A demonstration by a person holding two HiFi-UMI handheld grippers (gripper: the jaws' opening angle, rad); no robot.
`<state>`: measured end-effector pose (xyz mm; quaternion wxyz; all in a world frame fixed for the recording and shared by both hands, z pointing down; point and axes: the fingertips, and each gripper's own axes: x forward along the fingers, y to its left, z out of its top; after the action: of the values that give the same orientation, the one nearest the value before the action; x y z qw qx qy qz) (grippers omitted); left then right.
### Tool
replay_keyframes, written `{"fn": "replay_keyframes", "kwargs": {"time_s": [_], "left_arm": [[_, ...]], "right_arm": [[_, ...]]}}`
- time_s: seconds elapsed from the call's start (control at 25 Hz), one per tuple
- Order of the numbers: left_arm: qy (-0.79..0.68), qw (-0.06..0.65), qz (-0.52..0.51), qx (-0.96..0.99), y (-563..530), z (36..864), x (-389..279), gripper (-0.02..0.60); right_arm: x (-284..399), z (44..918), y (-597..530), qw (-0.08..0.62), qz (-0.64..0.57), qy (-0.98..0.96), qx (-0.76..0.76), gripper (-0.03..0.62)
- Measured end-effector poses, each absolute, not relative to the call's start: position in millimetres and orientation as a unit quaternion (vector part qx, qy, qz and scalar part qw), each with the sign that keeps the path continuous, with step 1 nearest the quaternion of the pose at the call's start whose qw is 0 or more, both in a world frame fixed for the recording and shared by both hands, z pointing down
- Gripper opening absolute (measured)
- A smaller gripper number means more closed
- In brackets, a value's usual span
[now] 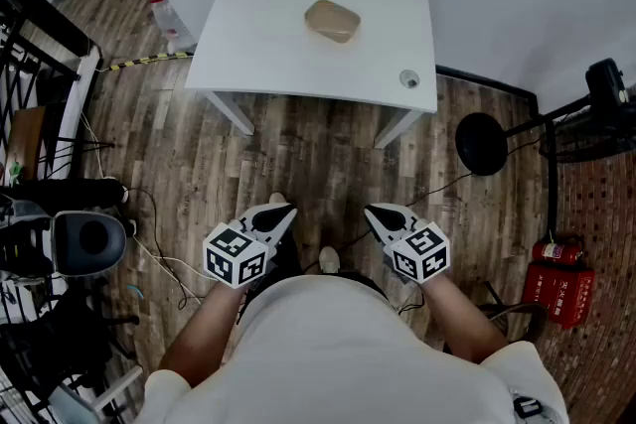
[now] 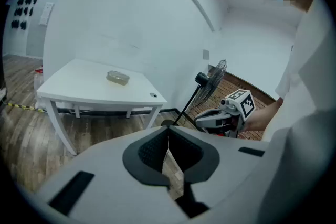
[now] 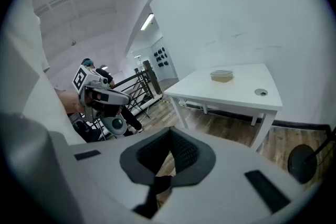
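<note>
Near my waist, over the wood floor [image 1: 318,149]: I am holding the left gripper [image 1: 284,212] and the right gripper [image 1: 372,212] side by side and apart, noses pointing at the white table [image 1: 248,45].
Left gripper fingers: the pads are pressing together at the tips and gripping nothing; only floor is showing through the slit below them.
Right gripper fingers: these are likewise meeting tip to tip, with nothing between them.
Tan oval container [image 1: 332,20]: it is sitting alone toward the far middle of the tabletop, well apart from both grippers.
Cable grommet [image 1: 408,79]: it is sitting flush in the table's near right corner, right of the container.
Handling, as I am judging it: holding both grippers level and square to the table's near edge is serving best, since the container is lying far out of reach.
Head view only: it is showing the red fire extinguisher [image 1: 558,278] at near right and the fan's round base [image 1: 482,142].
Left gripper view only: it is giving me the fan's head [image 2: 214,75] and the right gripper side-on.
Right gripper view only: it is showing a black railing [image 3: 137,85] beyond the left gripper.
</note>
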<state>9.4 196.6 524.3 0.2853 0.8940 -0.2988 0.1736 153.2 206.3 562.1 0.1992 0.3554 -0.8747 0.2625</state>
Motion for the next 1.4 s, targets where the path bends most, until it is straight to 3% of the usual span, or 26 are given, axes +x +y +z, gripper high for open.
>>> {"fn": "replay_keyframes", "kwargs": {"time_s": [0.72, 0.84, 1.16, 1.4], "left_arm": [[-0.206, 0.253, 0.186, 0.927, 10, 504, -52, 0.018], [-0.211, 0.263, 0.183, 0.923, -12, 506, -58, 0.018], [-0.264, 0.285, 0.172, 0.905, -99, 505, -42, 0.018], [-0.295, 0.27, 0.166, 0.901, -157, 487, -3, 0.018]], "right_arm": [[114, 552, 30, 0.174, 0.299, -0.819, 0.457, 0.011], [116, 560, -1, 0.163, 0.327, -0.813, 0.453, 0.102], [168, 588, -143, 0.061, 0.428, -0.783, 0.447, 0.155], [194, 604, -242, 0.041, 0.471, -0.781, 0.408, 0.201]]}}
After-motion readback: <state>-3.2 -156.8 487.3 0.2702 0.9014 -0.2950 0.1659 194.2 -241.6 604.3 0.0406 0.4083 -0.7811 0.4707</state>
